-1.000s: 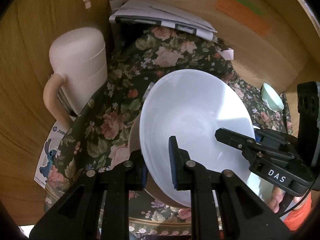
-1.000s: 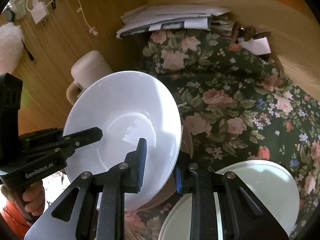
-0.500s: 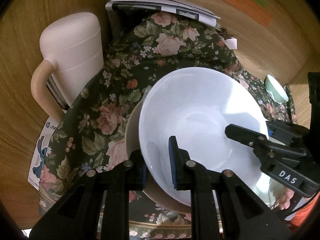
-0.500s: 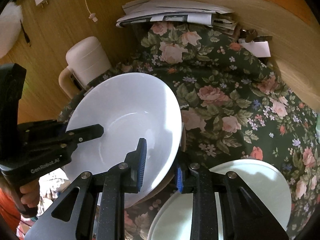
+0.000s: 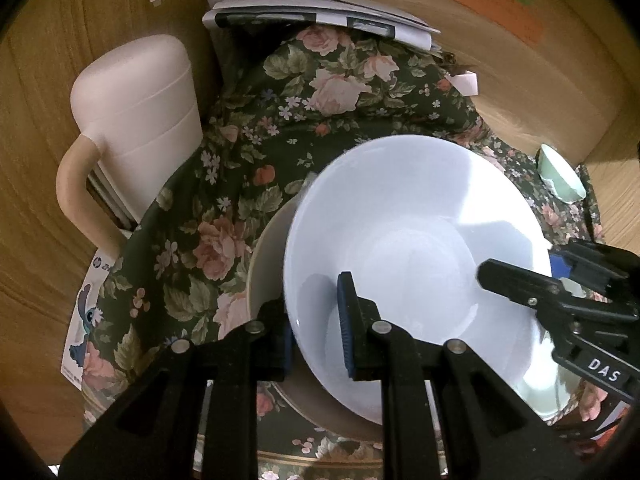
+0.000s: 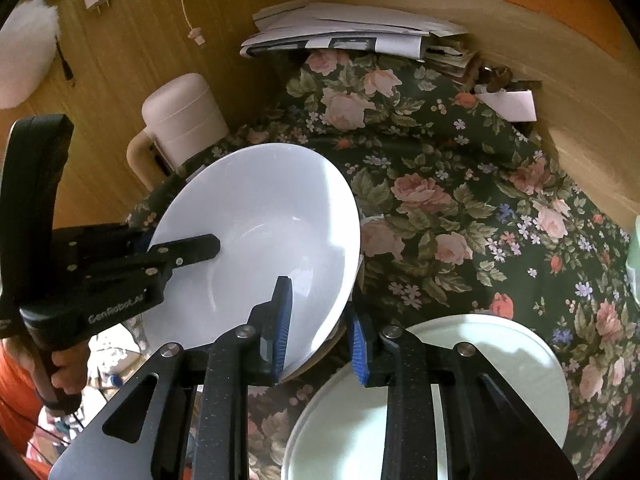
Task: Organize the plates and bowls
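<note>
A large white bowl (image 5: 416,248) sits inside a beige bowl (image 5: 264,256) on the flowered cloth. My left gripper (image 5: 316,320) straddles their near left rims, one finger inside the white bowl and one outside the beige one, apparently gripping. My right gripper (image 6: 320,320) straddles the opposite rim of the white bowl (image 6: 256,240), its jaws spread with a visible gap. The right gripper also shows in the left wrist view (image 5: 560,296). A pale green plate (image 6: 440,400) lies under my right gripper. A small green bowl (image 5: 560,176) stands at the far right.
A pink lidded jug (image 5: 136,128) stands at the left by the wooden wall. A stack of papers (image 5: 320,20) lies at the back. A folded white card (image 6: 508,104) sits at the back right. A sticker sheet (image 5: 84,320) lies at the cloth's left edge.
Both grippers and the stacked bowls have come down and slightly back toward the cloth. The right gripper's jaws look a little wider than before.
</note>
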The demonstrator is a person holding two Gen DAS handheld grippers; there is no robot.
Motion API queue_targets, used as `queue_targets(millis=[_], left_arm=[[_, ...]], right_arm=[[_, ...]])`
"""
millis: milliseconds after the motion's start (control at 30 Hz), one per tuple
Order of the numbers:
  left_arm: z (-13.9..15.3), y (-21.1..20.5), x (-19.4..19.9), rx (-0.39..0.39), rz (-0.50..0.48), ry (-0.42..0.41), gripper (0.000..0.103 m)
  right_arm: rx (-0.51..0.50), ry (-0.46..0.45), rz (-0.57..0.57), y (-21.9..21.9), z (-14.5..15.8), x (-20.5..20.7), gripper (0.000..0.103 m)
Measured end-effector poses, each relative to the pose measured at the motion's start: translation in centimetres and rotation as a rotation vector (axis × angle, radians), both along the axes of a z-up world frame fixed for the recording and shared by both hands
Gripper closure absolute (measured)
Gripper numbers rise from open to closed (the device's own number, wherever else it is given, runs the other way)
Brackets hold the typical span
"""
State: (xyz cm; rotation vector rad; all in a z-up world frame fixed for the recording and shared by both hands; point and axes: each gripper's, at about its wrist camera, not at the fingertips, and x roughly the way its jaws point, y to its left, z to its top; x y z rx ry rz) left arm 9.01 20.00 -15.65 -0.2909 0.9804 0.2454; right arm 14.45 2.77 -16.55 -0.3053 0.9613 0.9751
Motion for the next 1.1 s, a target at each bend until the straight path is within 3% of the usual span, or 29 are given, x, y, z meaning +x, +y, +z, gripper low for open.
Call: queue_targets(millis=[433,533,600,700,800,1100], left_arm=[[0.1,-0.3,1.1,0.058,-0.008,0.002,0.085],[0.2,-0.4,1.2,0.049,-0.02,0.005,0.078],[0.4,-0.4,1.3,0.051,-0.02,0.002,0.073],[1.1,-0.5,1.3,0.062,-0.006,-0.027,0.057],[2.0,-0.9,1.2,0.125,0.002,-0.064,0.045],[4.9,-3.9,2.1,0.151,-0.071,-0.133,0.043]], right_arm=[[0.027,0.033,-0.008,-0.7,-0.7,0.9,0.077],[0.036,0.034,-0.018,-1.0,-0.5,1.2,0.077],[0.043,0.037,-0.026,-1.3,-0.3,1.4,0.072],[0.057,0.027,-0.048,-1.9,0.1,1.9,0.06],[0.075,0.026,-0.068,-2.6,0.7,2.4,0.056],[0.117,-0.019,-0.13,-5.5,3.1,4.2,0.056]])
